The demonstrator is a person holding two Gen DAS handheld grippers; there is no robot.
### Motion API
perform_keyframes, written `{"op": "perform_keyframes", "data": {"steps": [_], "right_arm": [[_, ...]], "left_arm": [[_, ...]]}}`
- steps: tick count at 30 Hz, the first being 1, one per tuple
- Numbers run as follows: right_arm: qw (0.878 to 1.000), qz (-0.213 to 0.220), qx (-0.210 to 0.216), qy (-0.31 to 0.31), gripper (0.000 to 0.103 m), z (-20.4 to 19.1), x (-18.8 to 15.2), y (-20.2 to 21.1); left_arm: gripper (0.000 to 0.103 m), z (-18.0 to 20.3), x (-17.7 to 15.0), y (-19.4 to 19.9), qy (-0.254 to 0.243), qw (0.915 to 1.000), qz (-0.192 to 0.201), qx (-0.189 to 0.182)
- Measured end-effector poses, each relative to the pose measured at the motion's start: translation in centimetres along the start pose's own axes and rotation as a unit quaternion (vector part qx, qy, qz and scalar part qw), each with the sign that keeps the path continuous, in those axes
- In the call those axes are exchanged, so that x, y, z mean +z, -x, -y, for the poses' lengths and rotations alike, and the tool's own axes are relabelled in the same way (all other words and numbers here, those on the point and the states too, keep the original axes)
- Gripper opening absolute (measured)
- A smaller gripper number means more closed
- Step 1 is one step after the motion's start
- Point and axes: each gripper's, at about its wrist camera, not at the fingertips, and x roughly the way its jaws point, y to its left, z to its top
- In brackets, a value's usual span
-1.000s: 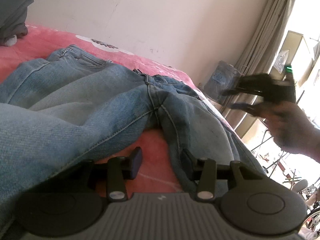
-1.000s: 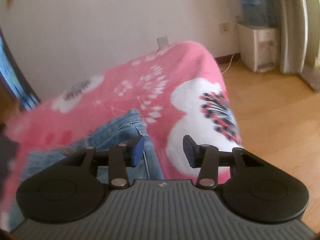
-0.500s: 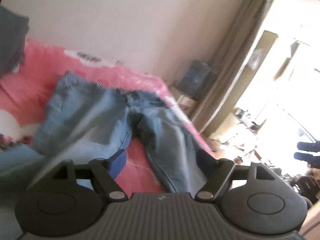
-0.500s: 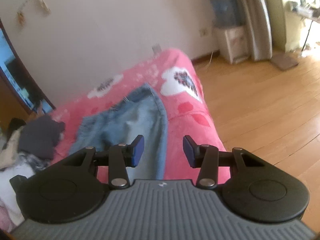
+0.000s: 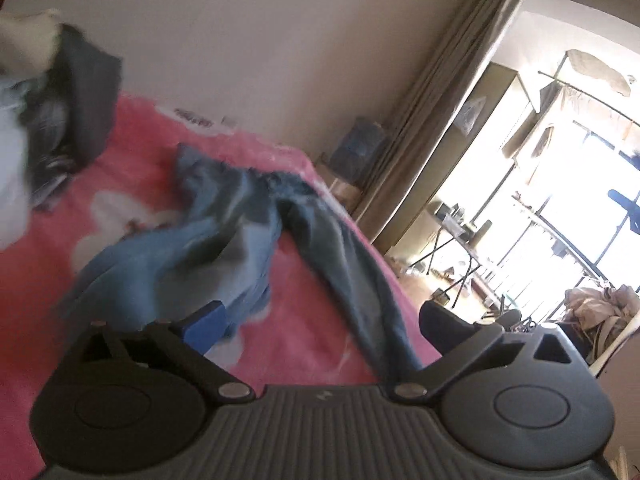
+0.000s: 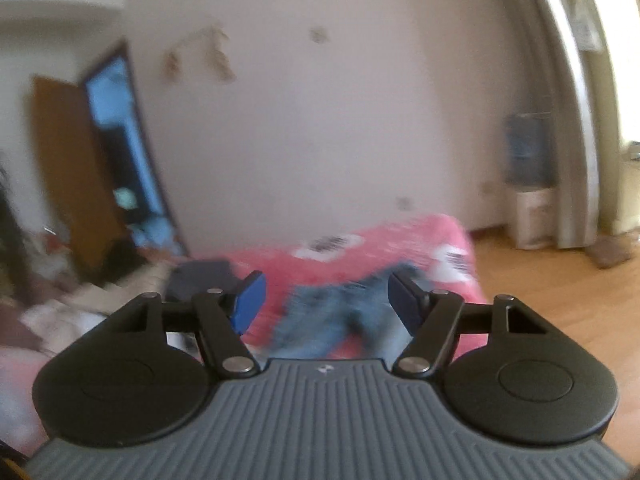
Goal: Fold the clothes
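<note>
A pair of blue jeans lies spread and rumpled on the pink flowered bed cover, one leg running toward the bed's right edge. My left gripper is open wide and empty, held above and back from the jeans. In the right wrist view the jeans show small and blurred on the bed. My right gripper is open and empty, held well back from the bed. The right gripper also shows at the far right of the left wrist view.
A pile of dark and white clothes sits at the bed's far left; it also shows in the right wrist view. A water dispenser stands by the curtain. Wood floor lies right of the bed. A wooden door stands at left.
Both grippers have pulled up and back from the jeans. Both have opened wider. The jeans now lie free on the bed and look smaller in both views.
</note>
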Motion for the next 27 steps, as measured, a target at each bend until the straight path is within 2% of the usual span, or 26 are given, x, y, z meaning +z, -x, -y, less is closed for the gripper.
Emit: {"op": "perform_keyframes", "data": {"steps": [4,7,10,14,16,18,19,22,27], "right_arm": [[0.995,-0.025,0.065,-0.069,0.067,-0.3,-1.4,-1.9],[0.99,-0.066,0.088,-0.093,0.067,0.0,-2.9,-3.7],[0.987,-0.112,0.07,-0.086,0.067,0.8,-4.7,-6.0],[0.976,-0.206,-0.03,-0.071,0.056,3.0,-8.9,-8.8],[0.967,-0.237,-0.059,-0.075,0.056,4.3,-11.0,-9.0],[0.963,-0.245,-0.062,-0.093,0.055,5.1,-12.5,-8.5],[0.963,-0.245,-0.064,-0.096,0.055,5.3,-12.9,-8.2],[0.963,-0.242,-0.069,-0.098,0.056,5.6,-13.6,-6.9],[0.961,-0.246,-0.054,-0.115,0.056,6.4,-14.7,-6.0]], "left_arm": [[0.103,0.4,-1.9,2.7,0.001,0.9999,-0.013,0.003],[0.103,1.1,-3.3,4.4,-0.008,0.9997,-0.024,0.006],[0.103,3.9,-4.3,3.0,-0.072,0.9957,-0.054,0.021],[0.101,7.1,-6.4,-0.4,-0.141,0.9839,-0.109,0.016],[0.089,8.2,-7.7,-2.0,-0.173,0.9746,-0.142,0.009],[0.079,8.7,-9.0,-3.4,-0.203,0.9613,-0.185,0.023],[0.074,8.6,-9.5,-3.8,-0.206,0.9575,-0.199,0.029],[0.071,8.2,-10.8,-4.7,-0.211,0.9462,-0.241,0.046],[0.07,6.3,-11.2,-4.5,-0.139,0.953,-0.265,0.046]]}}
